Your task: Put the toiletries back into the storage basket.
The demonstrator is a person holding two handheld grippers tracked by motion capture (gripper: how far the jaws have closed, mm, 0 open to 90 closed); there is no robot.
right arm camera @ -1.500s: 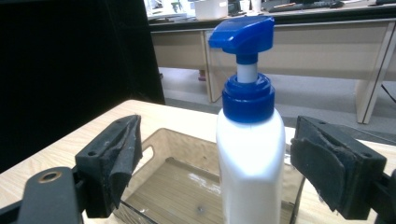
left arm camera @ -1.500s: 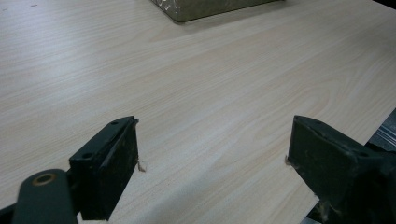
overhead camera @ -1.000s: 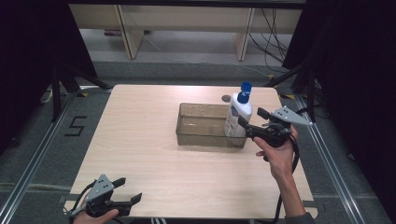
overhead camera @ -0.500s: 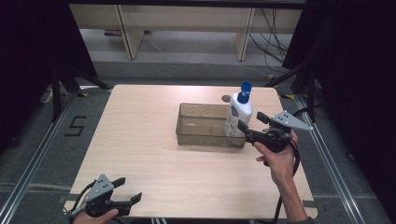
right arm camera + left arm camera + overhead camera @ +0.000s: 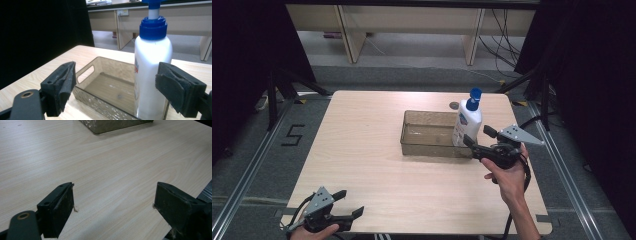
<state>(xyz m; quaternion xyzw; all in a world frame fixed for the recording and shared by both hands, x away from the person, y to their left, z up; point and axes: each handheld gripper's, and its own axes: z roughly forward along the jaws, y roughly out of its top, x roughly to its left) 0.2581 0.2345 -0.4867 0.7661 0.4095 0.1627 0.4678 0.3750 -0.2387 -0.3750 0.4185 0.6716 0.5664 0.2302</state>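
A white pump bottle (image 5: 467,125) with a blue cap stands upright in the right end of a clear brownish tray (image 5: 427,136). My right gripper (image 5: 477,136) hovers just right of the tray, open, its jaws pointing at the bottle but apart from it. In the right gripper view the bottle (image 5: 152,75) stands beyond the spread jaws of that gripper (image 5: 115,82), inside the tray (image 5: 100,85). My left gripper (image 5: 351,202) rests at the table's near left corner, open. Its view shows the gripper (image 5: 113,202) holding nothing over bare wood, with a tray corner (image 5: 110,126) far ahead.
The light wooden table (image 5: 362,150) has a small round dark mark (image 5: 454,105) behind the tray. Metal rails run along both sides of the table, and shelving legs and cables stand beyond its far edge.
My right gripper has drifted slightly toward the near edge, staying open beside the bottle. The bottle, the tray and the left gripper have stayed put.
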